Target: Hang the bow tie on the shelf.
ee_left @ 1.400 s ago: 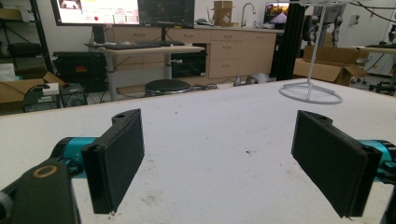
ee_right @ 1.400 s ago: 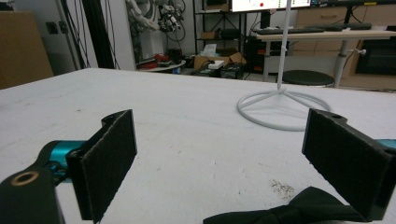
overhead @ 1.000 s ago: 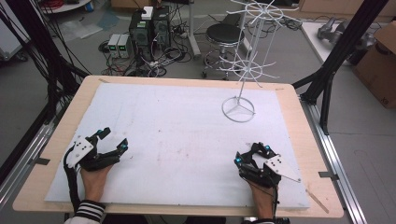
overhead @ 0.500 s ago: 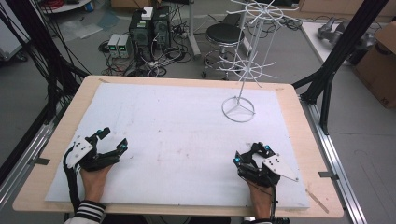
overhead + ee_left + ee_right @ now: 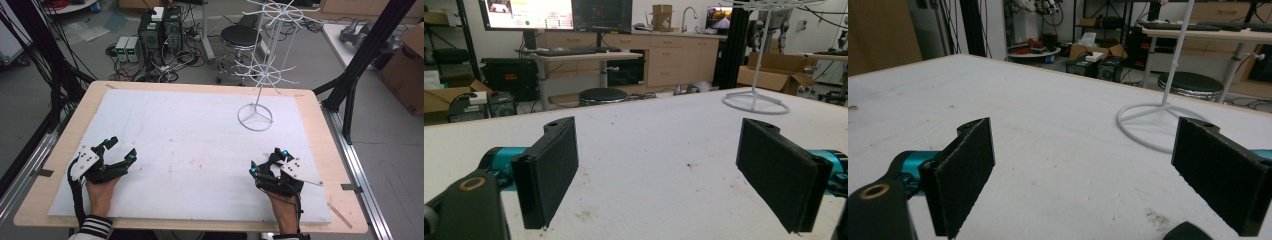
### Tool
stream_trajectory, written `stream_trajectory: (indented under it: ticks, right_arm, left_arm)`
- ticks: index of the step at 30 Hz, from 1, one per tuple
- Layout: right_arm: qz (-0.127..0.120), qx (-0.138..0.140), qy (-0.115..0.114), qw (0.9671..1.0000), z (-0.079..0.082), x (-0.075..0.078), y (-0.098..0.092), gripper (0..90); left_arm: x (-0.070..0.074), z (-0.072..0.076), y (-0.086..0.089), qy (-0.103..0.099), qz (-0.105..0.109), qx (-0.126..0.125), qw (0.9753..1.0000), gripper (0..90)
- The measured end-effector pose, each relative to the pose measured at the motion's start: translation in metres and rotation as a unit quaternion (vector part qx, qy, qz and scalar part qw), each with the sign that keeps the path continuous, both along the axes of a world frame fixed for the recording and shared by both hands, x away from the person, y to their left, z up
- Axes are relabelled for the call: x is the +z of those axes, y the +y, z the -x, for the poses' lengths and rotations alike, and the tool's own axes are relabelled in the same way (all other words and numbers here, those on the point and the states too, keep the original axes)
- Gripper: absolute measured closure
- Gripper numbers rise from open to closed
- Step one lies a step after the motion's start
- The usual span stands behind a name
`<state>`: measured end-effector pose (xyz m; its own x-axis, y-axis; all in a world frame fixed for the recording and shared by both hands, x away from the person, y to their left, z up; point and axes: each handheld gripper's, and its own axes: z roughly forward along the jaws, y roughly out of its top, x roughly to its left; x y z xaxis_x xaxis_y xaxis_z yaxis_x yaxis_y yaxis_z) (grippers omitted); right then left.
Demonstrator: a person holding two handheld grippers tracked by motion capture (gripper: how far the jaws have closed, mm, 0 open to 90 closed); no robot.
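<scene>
Left gripper (image 5: 120, 150) and right gripper (image 5: 268, 161), jaws apart.

No legible text or labels

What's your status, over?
Left tongs open, empty, on the white foam mat. Right tongs open, empty. White wire rack stand upright, far right, untouched. Path clear.

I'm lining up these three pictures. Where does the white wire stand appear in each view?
High view: white wire stand, far right of the table, ring base on the white mat.
Left gripper view: upper right, base beyond the right-hand jaw.
Right gripper view: right of centre, pole and ring base.
Shared landmark: the black stool behind the table.
</scene>
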<state>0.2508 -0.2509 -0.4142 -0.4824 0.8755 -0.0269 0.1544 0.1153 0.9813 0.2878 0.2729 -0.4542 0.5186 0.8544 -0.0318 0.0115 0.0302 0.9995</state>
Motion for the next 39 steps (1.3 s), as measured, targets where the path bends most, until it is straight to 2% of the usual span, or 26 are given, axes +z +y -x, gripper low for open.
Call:
stream_trajectory:
  ticks: [1,2,3,4,9,16,17,18,19,20,21,22,24,25,27,29,30,31,33,34,35,36,38,39]
  right_arm:
    - [0.0,0.0,0.0,1.0,0.0,0.0,0.0,9.1]
    - [0.012,-0.002,0.0,0.9999,0.0,0.009,-0.004,9.1]
    - [0.012,-0.002,0.0,0.9999,0.0,0.009,-0.004,9.1]
    - [0.018,-0.006,0.001,0.9998,-0.001,0.017,-0.011,9.2]
    - [0.02,-0.017,0.015,0.9996,-0.004,0.026,-0.025,9.2]
    - [0.033,-0.021,0.066,0.997,-0.013,0.032,-0.048,9.2]
    - [0.037,-0.02,0.075,0.9963,-0.014,0.032,-0.051,9.2]
    - [0.044,-0.016,0.093,0.9946,-0.018,0.033,-0.057,9.3]
    - [0.044,-0.016,0.093,0.9946,-0.018,0.033,-0.057,9.3]
    - [0.048,-0.014,0.104,0.9933,-0.02,0.033,-0.06,9.3]
    - [0.056,-0.007,0.124,0.9907,-0.023,0.033,-0.064,13.6]
    - [0.062,0.003,0.135,0.9889,-0.025,0.032,-0.067,15.4]
    - [0.069,0.004,0.14,0.9877,-0.026,0.032,-0.069,15.8]
    - [0.077,0.01,0.157,0.9846,-0.029,0.03,-0.072,18.1]
    - [0.08,0.016,0.161,0.9836,-0.031,0.029,-0.073,20.0]
    - [0.094,0.024,0.177,0.9795,-0.035,0.027,-0.074,22.7]
    - [0.11,0.026,0.191,0.9752,-0.038,0.026,-0.074,24.6]
    - [0.11,0.026,0.191,0.9752,-0.038,0.026,-0.074,24.6]
    - [0.129,0.032,0.207,0.9691,-0.043,0.024,-0.075,27.4]
    - [0.144,0.039,0.22,0.9639,-0.046,0.023,-0.076,29.1]
    - [0.153,0.039,0.226,0.9613,-0.046,0.022,-0.076,31.1]
    - [0.153,0.039,0.226,0.9613,-0.046,0.022,-0.076,31.1]
    - [0.165,0.038,0.239,0.9561,-0.048,0.02,-0.077,35.1]
    - [0.165,0.038,0.239,0.9561,-0.048,0.02,-0.077,35.1]
  left_arm:
    - [0.0,0.0,0.0,0.0,0.001,0.0,1.0,17.4]
    - [0.0,0.0,0.0,0.0,0.002,0.0,1.0,17.4]
    - [0.0,0.0,0.001,0.0,0.003,0.001,1.0,17.4]
    - [0.0,0.0,0.001,0.0,0.003,0.002,1.0,17.4]
    - [0.0,0.0,0.001,-0.001,0.004,0.002,1.0,17.4]
    - [0.0,0.0,0.0,-0.003,0.0,0.001,1.0,17.7]
    - [0.0,0.0,0.0,-0.002,0.0,0.002,1.0,17.7]
    - [0.0,0.0,0.0,-0.002,0.001,0.002,1.0,17.7]
    - [0.0,0.0,0.001,-0.001,0.001,0.002,1.0,17.7]
    - [0.0,0.0,0.0,-0.001,0.002,0.002,1.0,17.8]
    - [0.0,0.0,0.0,-0.002,0.002,0.002,1.0,17.8]
    - [0.0,0.0,0.0,-0.002,0.0,0.002,1.0,17.8]
    - [0.0,0.0,0.0,-0.002,0.0,0.002,1.0,18.0]
    - [0.0,0.0,0.0,-0.002,0.0,0.002,1.0,18.0]
    - [0.0,0.0,0.0,-0.002,0.0,0.002,1.0,18.1]
    - [0.0,0.0,0.0,-0.002,0.0,0.002,1.0,18.1]
    - [0.0,0.0,0.0,-0.002,-0.002,0.003,1.0,18.1]
    - [0.0,0.0,0.0,-0.003,0.0,0.003,1.0,18.1]
    - [0.0,0.0,0.0,-0.003,0.0,0.003,1.0,18.1]
    - [0.0,0.0,0.0,-0.003,0.0,0.003,1.0,18.2]
    - [0.0,0.0,0.0,-0.002,0.0,0.003,1.0,18.2]
    - [0.0,0.0,0.0,-0.002,-0.001,0.003,1.0,18.2]
    - [0.0,0.0,0.0,-0.003,0.0,0.003,1.0,18.3]
    - [0.0,0.0,0.0,-0.003,0.0,0.003,1.0,18.3]
